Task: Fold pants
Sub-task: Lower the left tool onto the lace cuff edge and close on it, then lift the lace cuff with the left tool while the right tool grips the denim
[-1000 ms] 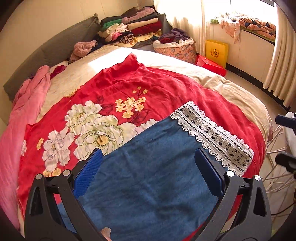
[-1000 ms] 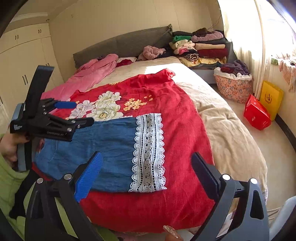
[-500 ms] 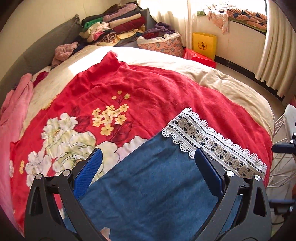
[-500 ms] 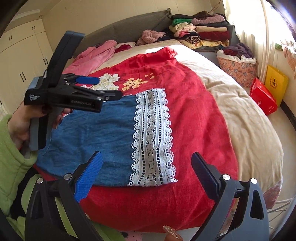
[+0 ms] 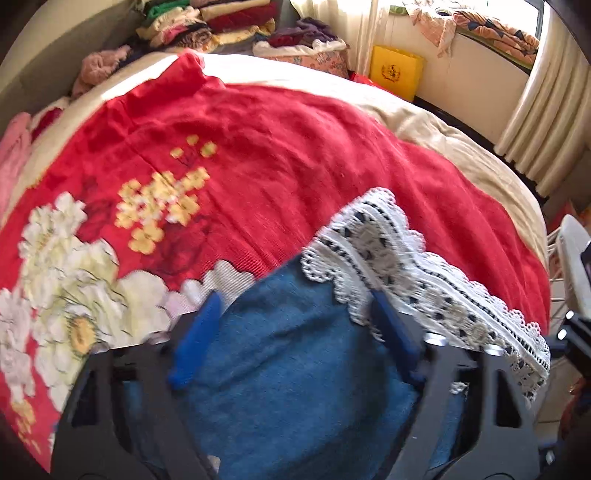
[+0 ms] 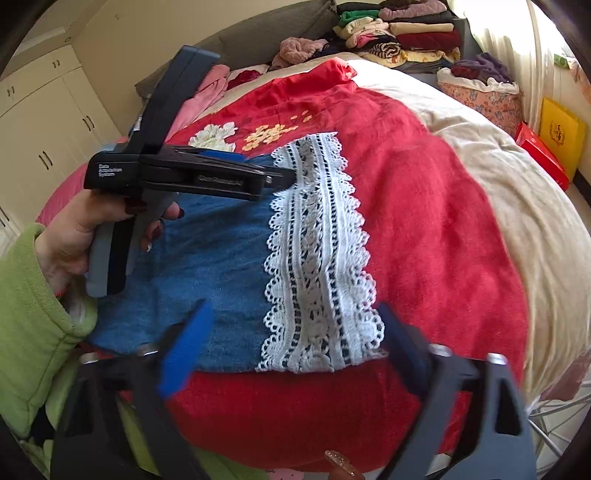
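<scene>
Blue denim pants with a white lace hem lie flat on a red floral blanket. My left gripper is open and sits low over the far corner of the denim, its jaws straddling the cloth beside the lace hem. It also shows in the right wrist view, at the far edge of the pants. My right gripper is open, its jaws spread over the near edge of the pants by the lace.
The blanket covers a bed with a beige duvet. Stacked folded clothes and a laundry basket stand at the back. A yellow bag and red box are on the floor to the right.
Both grippers have moved forward and down onto the pants. The left gripper's jaws have narrowed somewhat over the far corner. The pants have not moved.
</scene>
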